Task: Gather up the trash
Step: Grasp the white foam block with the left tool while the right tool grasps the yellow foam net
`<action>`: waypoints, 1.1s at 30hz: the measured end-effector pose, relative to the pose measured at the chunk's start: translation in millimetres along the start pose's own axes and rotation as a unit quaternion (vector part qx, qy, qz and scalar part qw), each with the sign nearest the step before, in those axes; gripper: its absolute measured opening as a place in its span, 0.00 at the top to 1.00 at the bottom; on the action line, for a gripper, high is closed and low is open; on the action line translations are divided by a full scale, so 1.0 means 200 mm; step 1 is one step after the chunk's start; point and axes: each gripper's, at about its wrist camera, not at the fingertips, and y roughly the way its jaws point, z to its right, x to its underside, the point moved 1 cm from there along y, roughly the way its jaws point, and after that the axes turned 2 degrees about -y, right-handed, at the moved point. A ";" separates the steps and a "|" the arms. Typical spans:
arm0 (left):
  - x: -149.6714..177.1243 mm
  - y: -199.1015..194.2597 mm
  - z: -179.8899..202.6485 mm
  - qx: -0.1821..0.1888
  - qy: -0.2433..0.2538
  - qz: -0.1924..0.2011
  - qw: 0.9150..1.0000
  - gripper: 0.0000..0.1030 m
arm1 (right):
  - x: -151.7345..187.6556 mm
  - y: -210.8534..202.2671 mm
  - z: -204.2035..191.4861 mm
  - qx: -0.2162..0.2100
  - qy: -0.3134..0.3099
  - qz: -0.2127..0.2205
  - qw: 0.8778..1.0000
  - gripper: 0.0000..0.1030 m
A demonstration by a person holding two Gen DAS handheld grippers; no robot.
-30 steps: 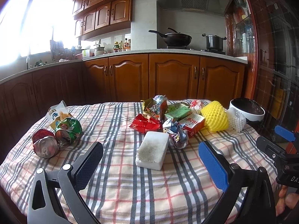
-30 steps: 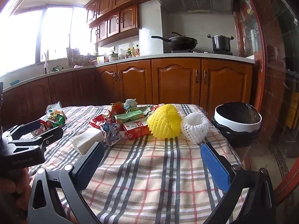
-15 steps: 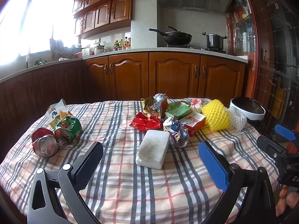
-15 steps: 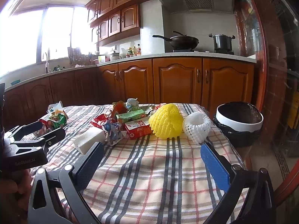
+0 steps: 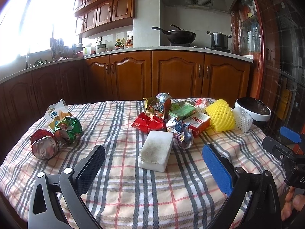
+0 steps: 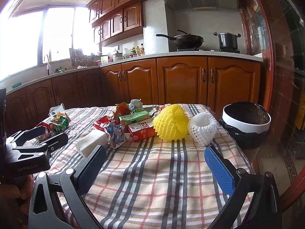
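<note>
A: Edged forward slightly; pile looms larger. Left gripper (image 5: pixel 153 168), right gripper (image 6: pixel 155 165): spread wide, holding nothing.

B: Nothing collected yet. Foam block (image 5: pixel 156 153) just ahead between left jaws; wrappers, cans (image 5: pixel 55 135) untouched; bin (image 6: pixel 246 123) beyond right jaw.

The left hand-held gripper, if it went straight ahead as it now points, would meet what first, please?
Most likely the white foam block, lying centred between the open fingers of the left hand-held gripper; depth is uncertain.

Woven checked cloth (image 5: pixel 118 187); shiny dented metal cans (image 5: pixel 44 148).
</note>
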 end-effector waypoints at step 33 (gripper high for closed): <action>-0.14 0.53 -0.13 0.027 0.000 -0.155 0.987 0.19 | -0.20 0.46 0.18 -0.063 0.046 -0.091 0.993 0.44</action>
